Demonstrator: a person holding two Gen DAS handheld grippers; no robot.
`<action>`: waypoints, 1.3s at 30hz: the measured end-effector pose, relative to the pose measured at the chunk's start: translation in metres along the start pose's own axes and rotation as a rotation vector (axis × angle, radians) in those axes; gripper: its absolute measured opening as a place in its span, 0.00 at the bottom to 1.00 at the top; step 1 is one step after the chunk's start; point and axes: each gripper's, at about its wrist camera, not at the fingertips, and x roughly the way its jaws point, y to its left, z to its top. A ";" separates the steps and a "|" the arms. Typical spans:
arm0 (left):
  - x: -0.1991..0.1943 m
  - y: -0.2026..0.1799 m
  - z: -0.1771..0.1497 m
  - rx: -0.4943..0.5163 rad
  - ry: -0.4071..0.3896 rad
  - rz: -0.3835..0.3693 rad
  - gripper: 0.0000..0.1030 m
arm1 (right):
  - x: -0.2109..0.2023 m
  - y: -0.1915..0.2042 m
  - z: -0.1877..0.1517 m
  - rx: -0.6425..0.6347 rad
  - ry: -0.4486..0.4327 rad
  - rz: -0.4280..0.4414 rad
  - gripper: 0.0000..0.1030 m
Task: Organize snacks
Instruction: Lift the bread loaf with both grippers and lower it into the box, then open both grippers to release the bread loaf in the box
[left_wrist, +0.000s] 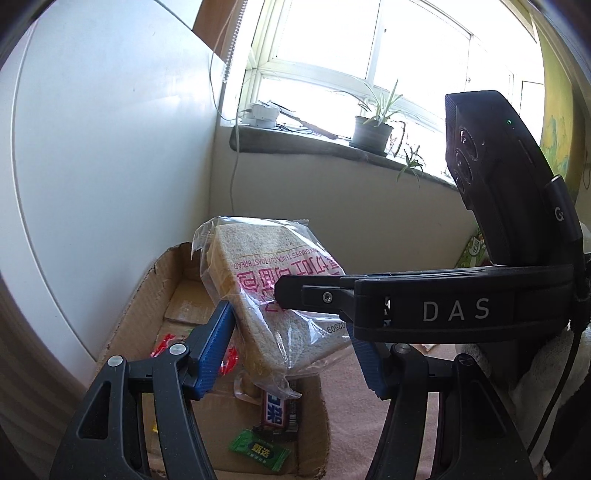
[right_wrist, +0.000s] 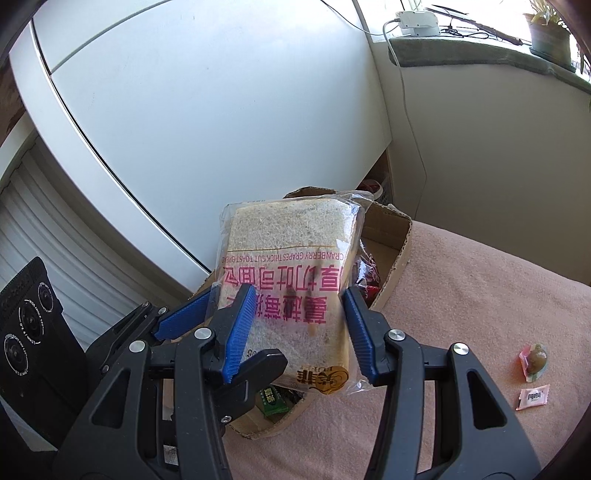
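Observation:
A clear bag of sliced toast bread (left_wrist: 273, 291) with pink print hangs above an open cardboard box (left_wrist: 122, 314). Both grippers hold it. My left gripper (left_wrist: 291, 350) has its blue pads on the bag's two sides. My right gripper (right_wrist: 295, 328) is shut on the same bag (right_wrist: 291, 273), and its black body (left_wrist: 443, 306) crosses in front of the bread in the left wrist view. The left gripper's fingers (right_wrist: 184, 317) show at the bag's left edge in the right wrist view. The box (right_wrist: 399, 240) holds a green sweet (left_wrist: 258, 450), a dark bar (left_wrist: 279, 410) and red wrappers (left_wrist: 166, 343).
The box sits on a pink blanket (right_wrist: 461, 295) against a white cabinet (right_wrist: 203, 110). Two small wrapped sweets (right_wrist: 533, 380) lie on the blanket at right. A windowsill with potted plants (left_wrist: 371, 133) and a white device (left_wrist: 260, 114) is behind.

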 end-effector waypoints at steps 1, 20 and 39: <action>0.000 0.003 -0.001 -0.006 0.001 0.004 0.59 | 0.003 0.002 0.001 -0.002 0.004 0.003 0.50; 0.014 0.034 -0.006 -0.028 0.033 0.096 0.59 | 0.040 0.015 0.002 -0.009 0.057 0.020 0.50; -0.004 0.032 0.001 -0.026 -0.029 0.119 0.58 | 0.007 -0.003 0.004 -0.009 -0.013 -0.063 0.60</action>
